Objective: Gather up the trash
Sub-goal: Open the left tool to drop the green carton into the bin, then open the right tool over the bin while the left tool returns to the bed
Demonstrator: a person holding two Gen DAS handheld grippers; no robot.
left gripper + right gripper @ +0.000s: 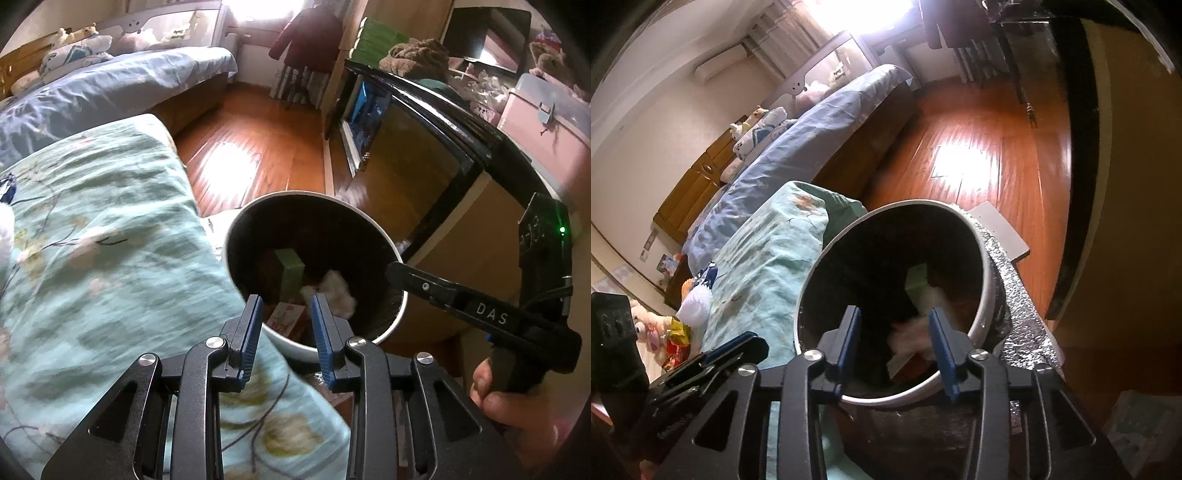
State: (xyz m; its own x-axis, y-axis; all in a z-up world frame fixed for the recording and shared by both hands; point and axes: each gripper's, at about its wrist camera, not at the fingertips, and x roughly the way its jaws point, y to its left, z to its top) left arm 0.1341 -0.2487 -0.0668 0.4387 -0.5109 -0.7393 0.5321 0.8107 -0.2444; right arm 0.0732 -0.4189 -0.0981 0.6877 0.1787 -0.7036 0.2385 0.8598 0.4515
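Note:
A white-rimmed trash bin (373,225) with a black liner stands on the floor beside the bed. Inside lie a green box (290,271), a crumpled white tissue (338,290) and a red-and-white packet (286,317). My left gripper (286,306) is open and empty, hovering over the bin's near rim. My right gripper (894,319) is open and empty above the bin (827,254); a blurred white tissue (910,338) shows between its fingers, inside the bin. The right gripper also shows in the left wrist view (397,271), over the bin's right rim.
A teal floral quilt (96,236) covers the bed edge left of the bin. A black-framed cabinet (424,170) stands to the right. Wooden floor (258,147) lies beyond. Silver foil sheeting (1019,310) lies beside the bin. Snack wrappers (677,341) and plush toys lie on the bed.

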